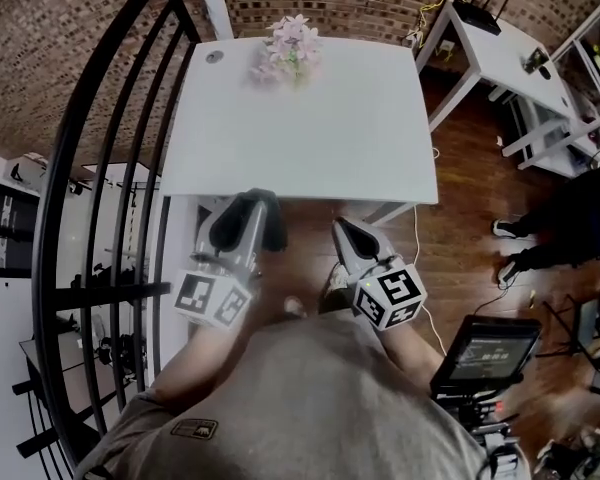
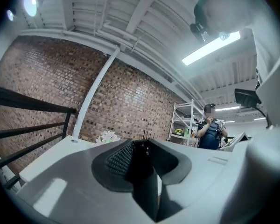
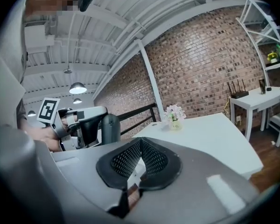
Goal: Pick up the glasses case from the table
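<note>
Glasses case, plain black and smooth, fills the gap between the textured pads of the left tool, clamped there in the air just off the white bench's near edge. Beside it, the right tool has its tips pressed together on nothing.

Wears a loose grey-brown short-sleeved T-shirt with a small dark rectangular logo patch near the left shoulder. Ends in two smooth, light-grey moulded plastic tools, the left gripper and the right gripper. Shows black rubber fingers with a fine mesh pattern. Bears a white left cube and a white right cube, both printed with black square markers.
</note>
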Tool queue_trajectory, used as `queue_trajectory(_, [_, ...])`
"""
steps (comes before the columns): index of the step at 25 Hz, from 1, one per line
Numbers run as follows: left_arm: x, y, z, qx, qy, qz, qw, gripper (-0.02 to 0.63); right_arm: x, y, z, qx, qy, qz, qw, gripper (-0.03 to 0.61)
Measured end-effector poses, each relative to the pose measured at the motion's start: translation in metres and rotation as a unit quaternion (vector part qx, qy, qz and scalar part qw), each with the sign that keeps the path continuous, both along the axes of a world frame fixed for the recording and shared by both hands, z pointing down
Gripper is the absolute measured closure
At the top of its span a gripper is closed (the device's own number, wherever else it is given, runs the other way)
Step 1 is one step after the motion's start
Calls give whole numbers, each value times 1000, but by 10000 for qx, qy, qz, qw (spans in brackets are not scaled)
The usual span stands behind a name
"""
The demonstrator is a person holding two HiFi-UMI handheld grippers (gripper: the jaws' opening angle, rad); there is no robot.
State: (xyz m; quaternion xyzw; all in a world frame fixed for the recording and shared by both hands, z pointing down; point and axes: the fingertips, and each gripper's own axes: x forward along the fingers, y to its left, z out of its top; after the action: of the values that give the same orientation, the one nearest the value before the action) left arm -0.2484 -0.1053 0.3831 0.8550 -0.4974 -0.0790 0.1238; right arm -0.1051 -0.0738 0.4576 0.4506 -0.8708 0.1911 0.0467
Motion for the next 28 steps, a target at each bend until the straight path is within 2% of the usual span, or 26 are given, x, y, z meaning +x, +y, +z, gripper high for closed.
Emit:
queue_trajectory(10, [24,26,-52,472,318,27,9984,511,21,11,-43,340,-175,-93,9992,566])
queue_trajectory(16, [44,37,-58,520,293,111,9982,511,36,18,-48,388,-244,-150,9988,568])
queue_trajectory(28, [53,42,-59,556,263,153,9980,511,34,27,-55,564,-176,-239,9980,569])
